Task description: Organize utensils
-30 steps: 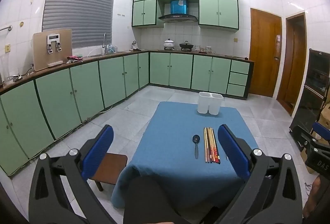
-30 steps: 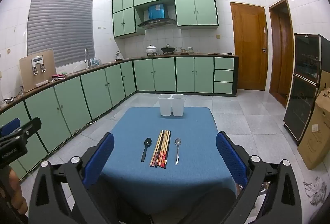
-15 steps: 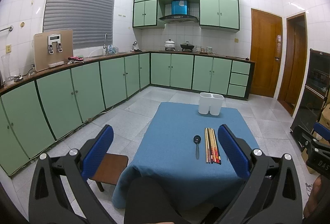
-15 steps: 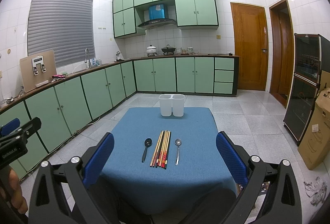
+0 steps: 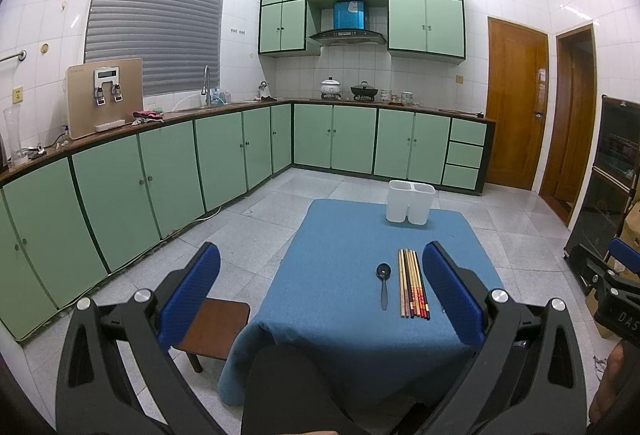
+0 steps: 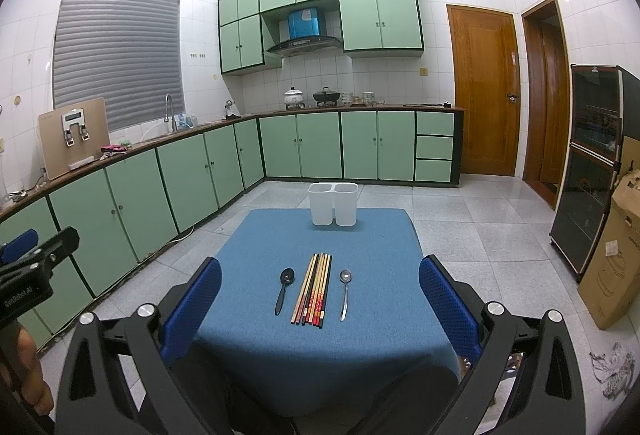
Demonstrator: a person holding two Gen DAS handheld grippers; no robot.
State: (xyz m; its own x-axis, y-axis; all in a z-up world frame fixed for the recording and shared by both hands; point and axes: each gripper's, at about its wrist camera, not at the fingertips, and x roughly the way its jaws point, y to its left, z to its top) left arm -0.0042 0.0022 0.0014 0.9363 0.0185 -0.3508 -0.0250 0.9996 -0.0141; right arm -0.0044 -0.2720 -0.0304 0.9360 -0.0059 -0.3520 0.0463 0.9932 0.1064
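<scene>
— Utensils laid out on a blue-clothed table (image 6: 360, 335), near its middle. Largest thing after the table?

— White two-compartment holder (image 6: 333, 203), upright at the far edge, both compartments open at the top. Seen too from the left wrist view (image 5: 410, 202), toward the far right corner there.

— And next in size?

— Bundle of chopsticks (image 6: 314, 287), flat on the cloth, sticks side by side and touching, tips pointing toward the holder, red-patterned ends toward the near edge. Well apart from the holder.

— Spoons?

— Black spoon (image 6: 284, 290) just left of the chopsticks, bowl toward the far edge, not touching them. Silver spoon (image 6: 345, 293) just right of the bundle, same heading, also apart. From the left wrist view, only the black spoon (image 5: 383, 285) and the chopsticks (image 5: 412, 283) clearly visible; silver spoon mostly hidden behind a blue pad.

— State of the tools?

— Left gripper (image 5: 322, 287) with blue pads spread wide, nothing between them, held short of the near edge and toward the table's left side. Right gripper (image 6: 320, 299) likewise spread wide and holding nothing, squarely facing the near edge, utensils framed between its pads but far beyond them.

— Anything beside the table?

— Small brown stool (image 5: 214, 329) on the tiled floor by the near left corner. Green cabinets (image 6: 320, 147) along the walls behind.
</scene>
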